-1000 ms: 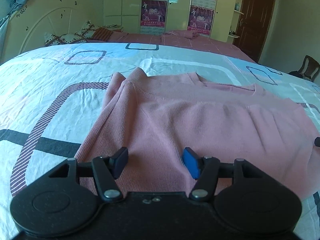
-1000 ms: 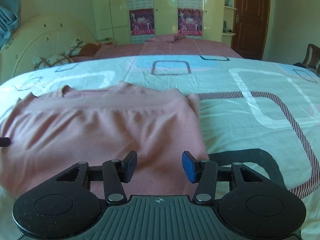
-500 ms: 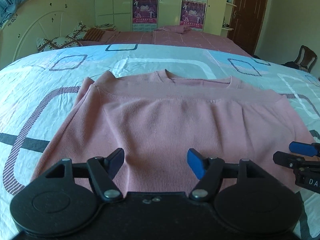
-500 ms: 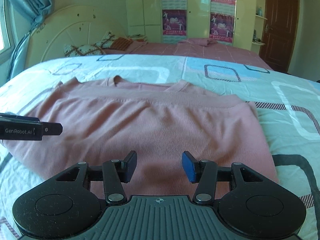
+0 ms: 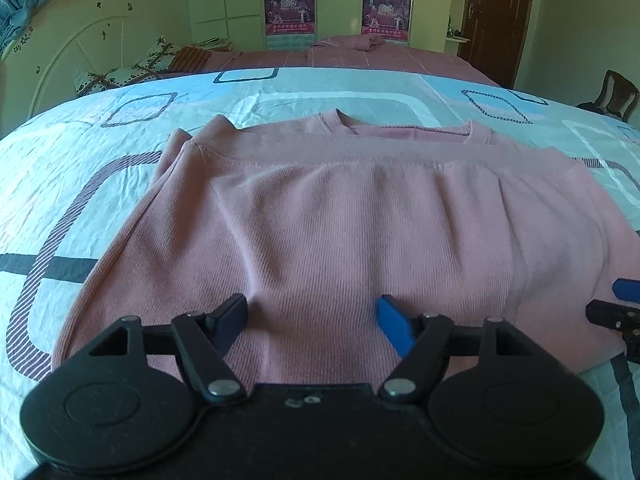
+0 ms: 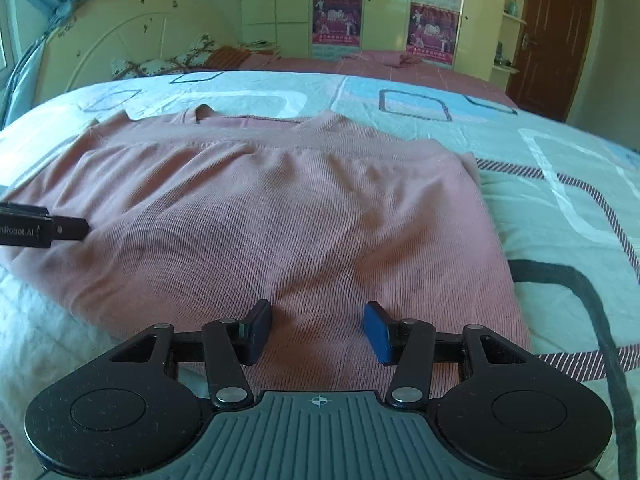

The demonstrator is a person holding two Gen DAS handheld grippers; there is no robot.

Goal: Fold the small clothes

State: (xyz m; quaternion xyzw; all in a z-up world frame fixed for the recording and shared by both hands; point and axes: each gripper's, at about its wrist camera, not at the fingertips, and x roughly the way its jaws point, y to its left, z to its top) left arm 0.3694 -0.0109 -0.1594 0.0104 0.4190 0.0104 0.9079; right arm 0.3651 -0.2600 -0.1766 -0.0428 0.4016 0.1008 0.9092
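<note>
A pink knit sweater (image 5: 360, 224) lies folded on the bed, its hem band laid just below the neckline; it also shows in the right wrist view (image 6: 280, 216). My left gripper (image 5: 312, 322) is open and empty, just above the sweater's near edge. My right gripper (image 6: 316, 330) is open and empty over the sweater's near right part. The right gripper's fingertips (image 5: 624, 300) show at the right edge of the left wrist view. The left gripper's finger (image 6: 40, 228) shows at the left edge of the right wrist view.
The bed is covered by a pale sheet (image 5: 120, 152) with square patterns. A white headboard (image 5: 80, 64) and pillows (image 5: 132, 72) stand at the far left. A wardrobe with posters (image 5: 336, 4), a brown door (image 5: 496, 20) and a chair (image 5: 614, 94) are behind.
Both grippers have drawn back and towards the sweater's middle, so the whole folded sweater is in view. Each gripper now shows at the edge of the other's view. Both stay open.
</note>
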